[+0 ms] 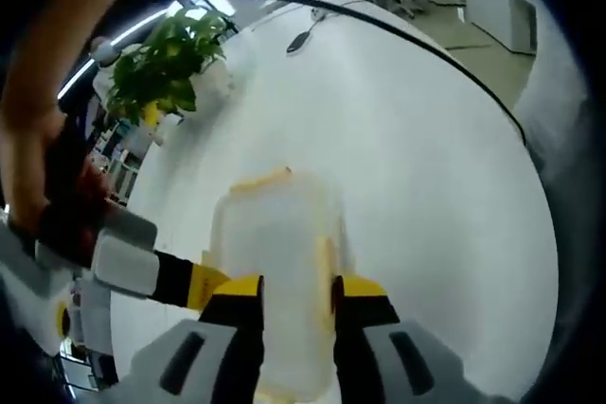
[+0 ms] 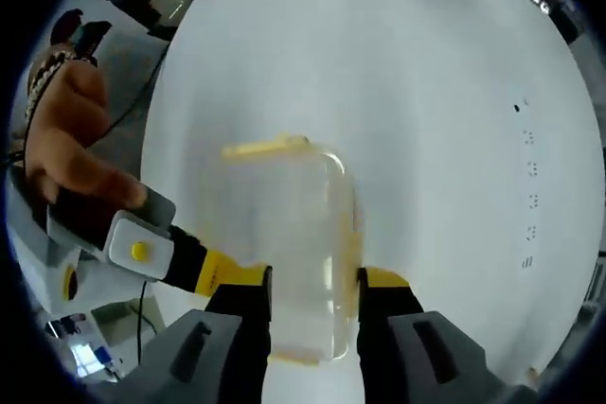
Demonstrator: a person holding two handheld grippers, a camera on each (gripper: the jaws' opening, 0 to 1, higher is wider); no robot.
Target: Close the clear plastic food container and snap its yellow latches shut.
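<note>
The clear plastic food container point(image 1: 284, 234) lies on the white table point(image 1: 417, 158), running away from the camera. A yellow latch point(image 1: 265, 179) shows at its far end. My left gripper point(image 1: 296, 300) has its yellow-tipped jaws closed in against the container's near end. The right gripper view shows the same container point(image 2: 284, 215), with a yellow latch point(image 2: 265, 147) at the far end. My right gripper point(image 2: 314, 290) holds the near end between its jaws. A second gripper point(image 1: 210, 286) point(image 2: 227, 274), held by a hand point(image 2: 66, 139), touches the container's left side in both views.
A potted green plant point(image 1: 166, 63) stands at the far left of the table. A spoon point(image 1: 301, 40) lies at the back. A black cable point(image 1: 398, 33) curves along the table's far right edge. Bare white table point(image 2: 445, 101) spreads to the right of the container.
</note>
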